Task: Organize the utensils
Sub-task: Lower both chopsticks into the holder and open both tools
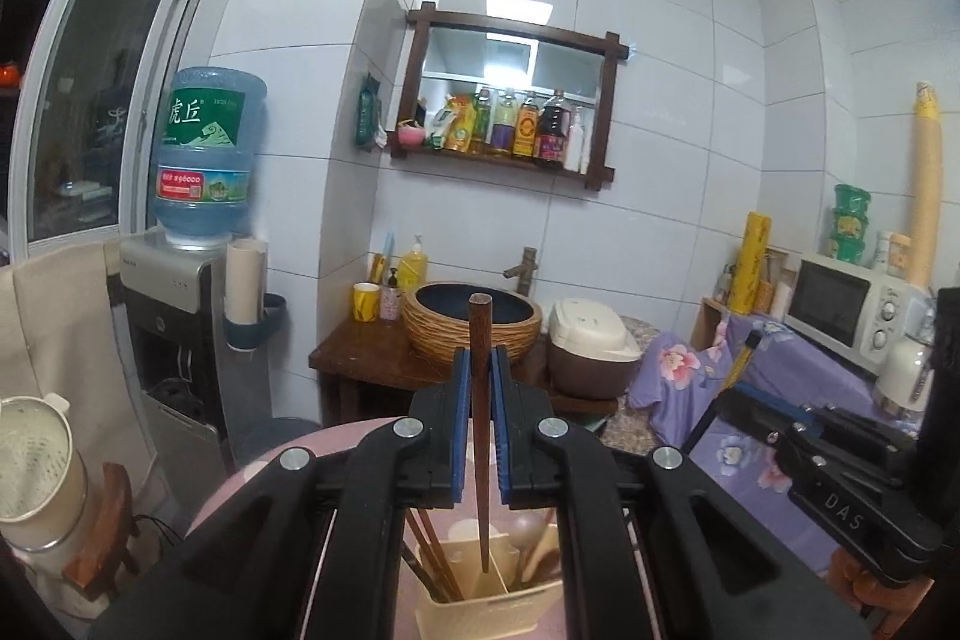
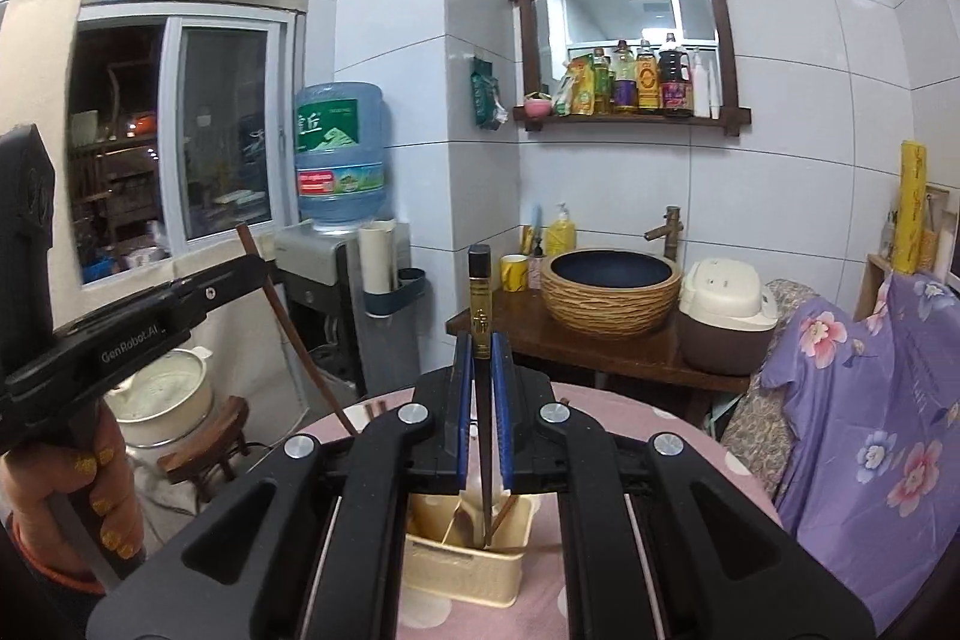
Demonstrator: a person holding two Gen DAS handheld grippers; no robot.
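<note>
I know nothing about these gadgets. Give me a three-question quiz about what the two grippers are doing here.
1. True or false: the left gripper is empty.
2. What does the right gripper clamp? A) spoon B) black chopstick with gold band C) bottle
3. Fill in: both chopstick tips point down into the cream ______.

Key:
1. False: it is shut on a brown chopstick.
2. B
3. utensil holder, which stands on the pink tablecloth and already holds chopsticks and wooden spoons.
</note>
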